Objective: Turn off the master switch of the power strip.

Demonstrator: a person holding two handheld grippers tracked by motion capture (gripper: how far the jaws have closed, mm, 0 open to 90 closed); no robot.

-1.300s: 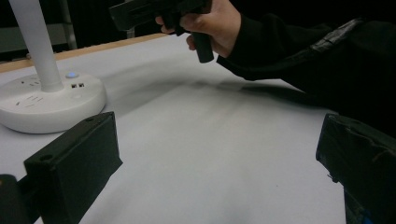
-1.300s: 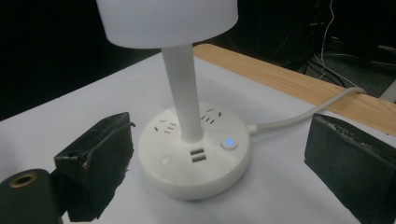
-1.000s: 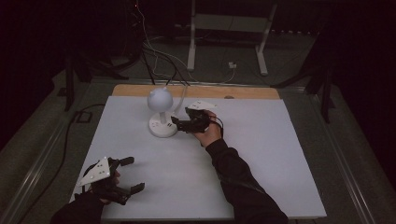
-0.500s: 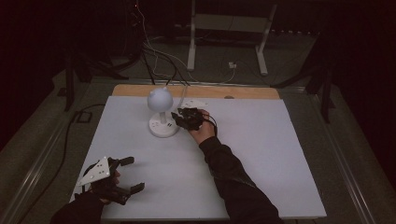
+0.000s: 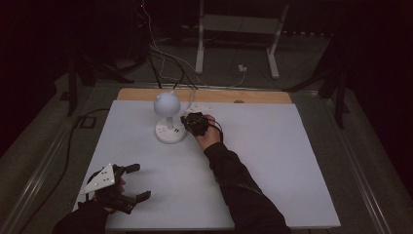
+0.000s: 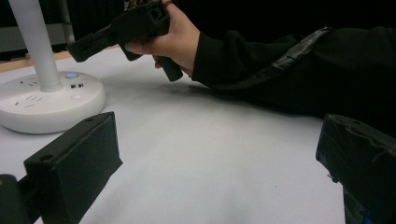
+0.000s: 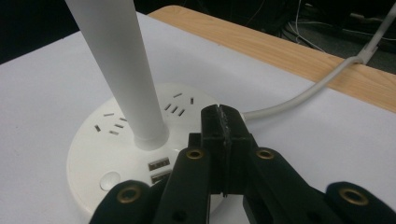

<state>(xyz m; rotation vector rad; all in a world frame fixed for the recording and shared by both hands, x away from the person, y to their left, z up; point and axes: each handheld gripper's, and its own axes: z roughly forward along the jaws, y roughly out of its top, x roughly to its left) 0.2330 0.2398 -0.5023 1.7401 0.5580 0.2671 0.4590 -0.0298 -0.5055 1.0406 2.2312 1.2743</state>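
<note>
A white-topped table (image 5: 272,165) with a bare wooden strip along its far edge is seen from the high view in a dim room. Toward the far side of the table, left of centre, a white desk lamp (image 5: 168,117) is stood: a round base bearing socket slots and USB ports, an upright stem and a globe-shaped head. Its white cable (image 7: 317,86) is led off over the wooden strip. The right gripper (image 5: 187,122) is held just above the near right edge of the lamp base; its jaws are pressed together with nothing between them. The left gripper (image 5: 134,183) is held at the near left corner of the table, well apart from the lamp, its jaws spread wide and empty.
</note>
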